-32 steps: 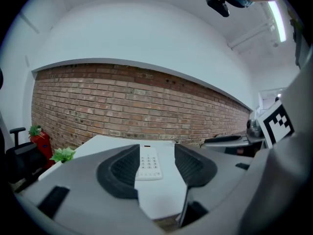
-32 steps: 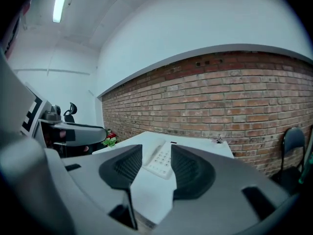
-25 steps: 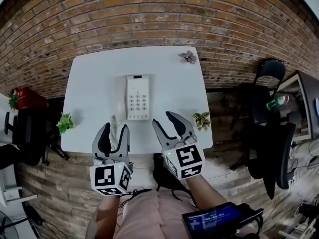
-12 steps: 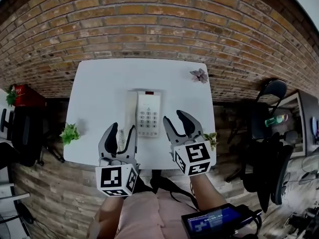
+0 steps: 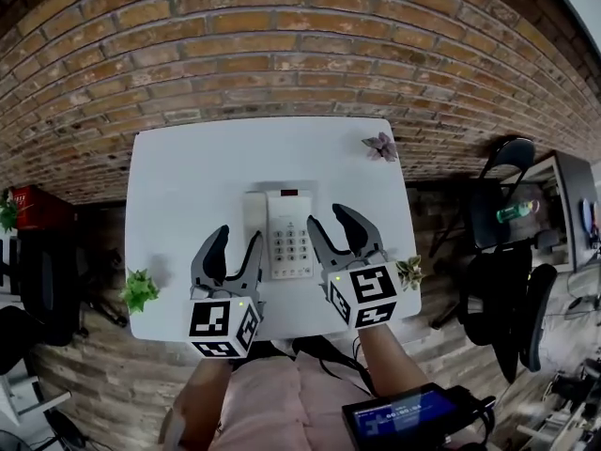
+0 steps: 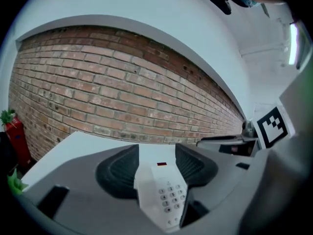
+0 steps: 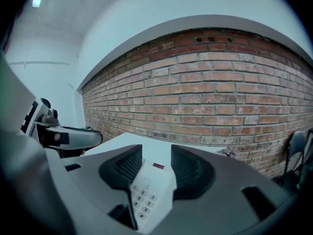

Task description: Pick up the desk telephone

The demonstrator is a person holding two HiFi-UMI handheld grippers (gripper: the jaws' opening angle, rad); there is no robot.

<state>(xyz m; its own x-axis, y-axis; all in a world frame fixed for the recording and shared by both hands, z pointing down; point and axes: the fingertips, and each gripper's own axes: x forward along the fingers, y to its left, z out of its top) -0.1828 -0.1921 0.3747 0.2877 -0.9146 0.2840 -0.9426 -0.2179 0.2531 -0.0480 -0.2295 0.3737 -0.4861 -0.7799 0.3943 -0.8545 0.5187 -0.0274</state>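
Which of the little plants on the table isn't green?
The pinkish-purple plant at the far right corner of the table; the left-edge plant and right-edge plant are both green.

Left claw [image 5: 237,244]: two curved grey fingers [image 5: 211,256] are tapered to rounded tips and lined in black on the inner faces.
Right claw [image 5: 331,222]: the same grey and black build is seen.
Pads [image 6: 117,173]: black and finely ribbed, they are set into broad grey shells.
Cubes [image 5: 223,325]: one is fixed behind each claw; the white faces are printed with black square markers, and a small green light is lit on the top edge.
Clothing [image 5: 272,402]: a pale pink garment is worn over the lap.
Screen [image 5: 406,413]: a black-framed device with a lit blue display is carried at the right hip.
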